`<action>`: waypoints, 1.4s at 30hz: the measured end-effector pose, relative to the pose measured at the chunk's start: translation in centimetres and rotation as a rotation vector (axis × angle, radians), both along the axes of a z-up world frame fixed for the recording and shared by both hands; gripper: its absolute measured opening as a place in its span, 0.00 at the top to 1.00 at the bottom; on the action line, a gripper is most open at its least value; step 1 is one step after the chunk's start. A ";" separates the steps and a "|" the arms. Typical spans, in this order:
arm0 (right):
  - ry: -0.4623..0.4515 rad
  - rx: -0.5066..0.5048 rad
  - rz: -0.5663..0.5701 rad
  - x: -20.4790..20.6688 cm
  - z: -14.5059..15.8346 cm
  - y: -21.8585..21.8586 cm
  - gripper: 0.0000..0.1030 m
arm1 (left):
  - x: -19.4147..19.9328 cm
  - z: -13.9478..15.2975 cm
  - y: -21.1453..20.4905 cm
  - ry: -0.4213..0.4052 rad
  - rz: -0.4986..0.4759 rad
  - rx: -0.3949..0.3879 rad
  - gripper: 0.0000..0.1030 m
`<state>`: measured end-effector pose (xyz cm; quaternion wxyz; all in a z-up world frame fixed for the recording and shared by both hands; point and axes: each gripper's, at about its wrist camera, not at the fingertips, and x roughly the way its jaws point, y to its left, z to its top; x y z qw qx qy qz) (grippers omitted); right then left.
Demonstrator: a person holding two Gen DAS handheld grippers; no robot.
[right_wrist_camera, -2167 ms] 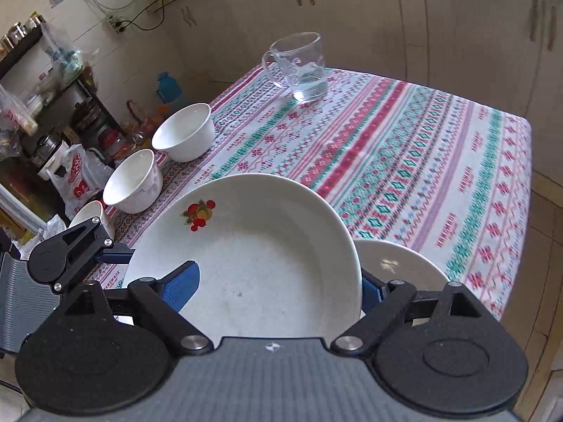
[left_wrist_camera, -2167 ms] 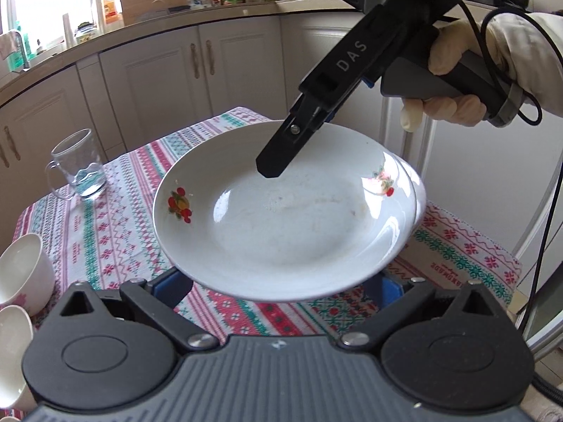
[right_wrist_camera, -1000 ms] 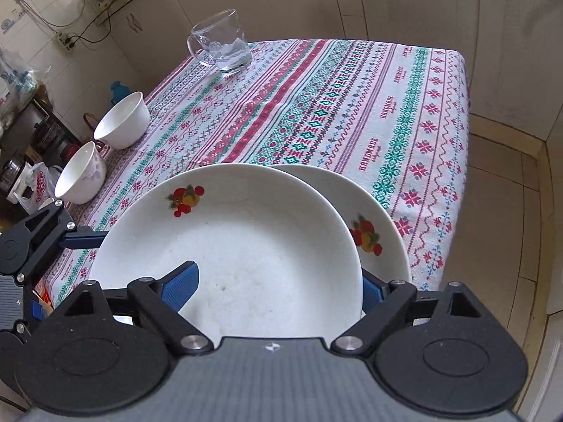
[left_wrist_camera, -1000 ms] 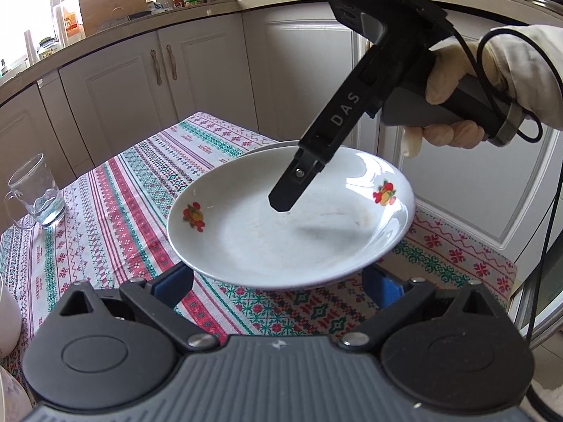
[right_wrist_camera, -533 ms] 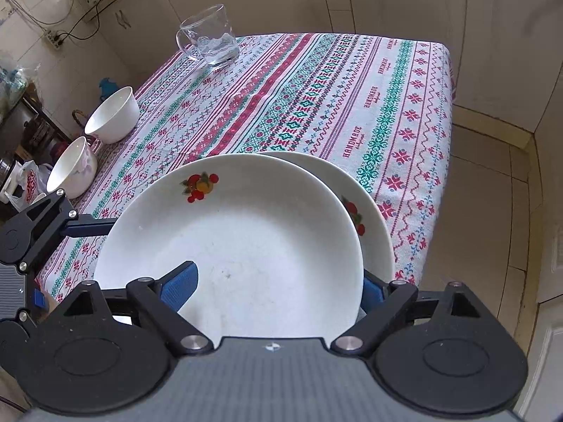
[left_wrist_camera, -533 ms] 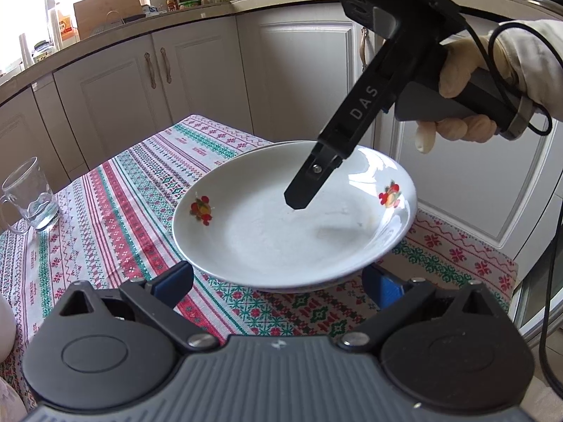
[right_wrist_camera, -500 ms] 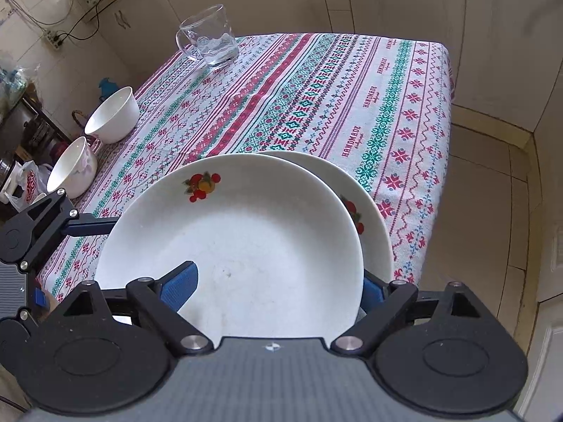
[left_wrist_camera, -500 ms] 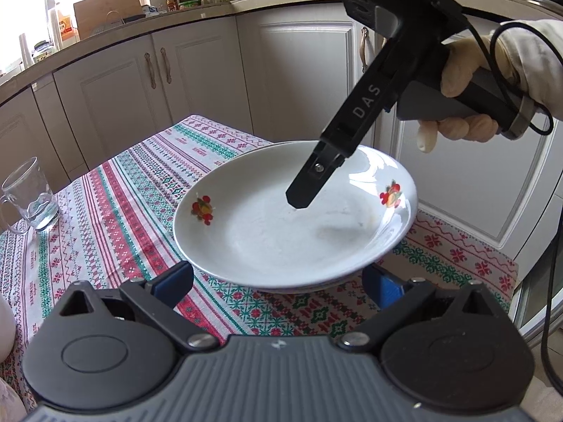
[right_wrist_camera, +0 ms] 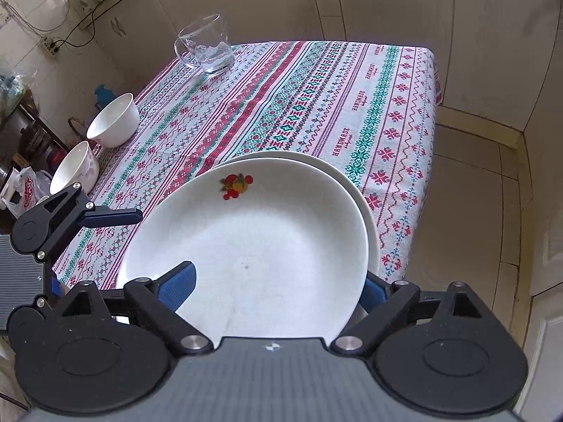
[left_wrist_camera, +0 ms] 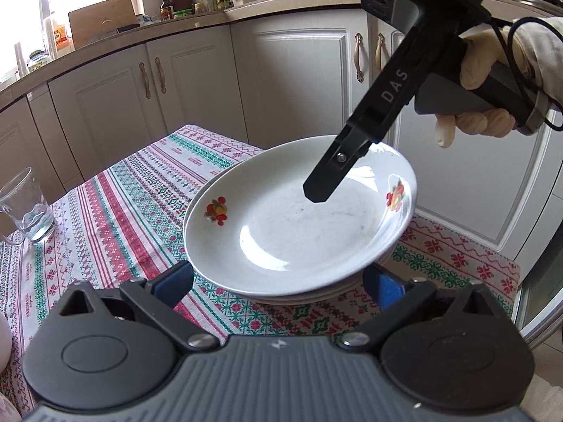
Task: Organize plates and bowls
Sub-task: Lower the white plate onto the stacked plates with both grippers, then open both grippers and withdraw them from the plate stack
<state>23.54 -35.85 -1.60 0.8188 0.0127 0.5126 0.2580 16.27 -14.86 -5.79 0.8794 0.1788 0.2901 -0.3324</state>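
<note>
A white plate with fruit prints (left_wrist_camera: 299,232) lies on top of another white plate (left_wrist_camera: 309,295) at the table's near right corner. It also shows in the right wrist view (right_wrist_camera: 253,246), over the lower plate (right_wrist_camera: 369,218). My right gripper (right_wrist_camera: 278,281) is shut on the top plate's rim; one finger (left_wrist_camera: 334,172) lies over the plate. My left gripper (left_wrist_camera: 278,277) is open just in front of the stack; its fingers (right_wrist_camera: 112,216) are beside the plate, not touching. Two white bowls (right_wrist_camera: 112,121) (right_wrist_camera: 75,167) stand at the table's left edge.
A glass mug (right_wrist_camera: 206,44) stands at the far side of the patterned tablecloth (right_wrist_camera: 316,91); it also shows in the left wrist view (left_wrist_camera: 26,207). White cabinets (left_wrist_camera: 197,84) ring the table. The table edge and tiled floor (right_wrist_camera: 468,193) lie to the right.
The right gripper has lowered the fruit-print plate onto the other plate at the table corner. The left gripper has drawn back from the plate's rim.
</note>
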 end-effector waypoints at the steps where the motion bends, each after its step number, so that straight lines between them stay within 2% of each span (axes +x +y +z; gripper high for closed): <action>1: -0.002 0.000 -0.003 -0.1 0.1 -0.1 0.06 | 0.0 0.0 0.0 0.003 -0.001 0.000 0.01; 14: -0.014 -0.048 -0.012 -1.4 0.6 0.3 0.04 | 0.0 -0.2 0.1 0.029 0.001 -0.012 0.01; 33: -0.021 -0.127 -0.027 -3.4 0.1 0.7 0.03 | -0.3 -0.2 0.3 0.025 0.015 -0.011 0.02; 36: -0.065 -0.134 -0.043 -4.1 0.4 0.9 0.02 | -0.7 -0.1 0.6 0.018 0.018 -0.017 0.01; 42: -0.245 -0.184 -0.043 -6.8 1.3 3.1 0.00 | -1.2 0.3 1.7 0.039 0.030 -0.056 0.01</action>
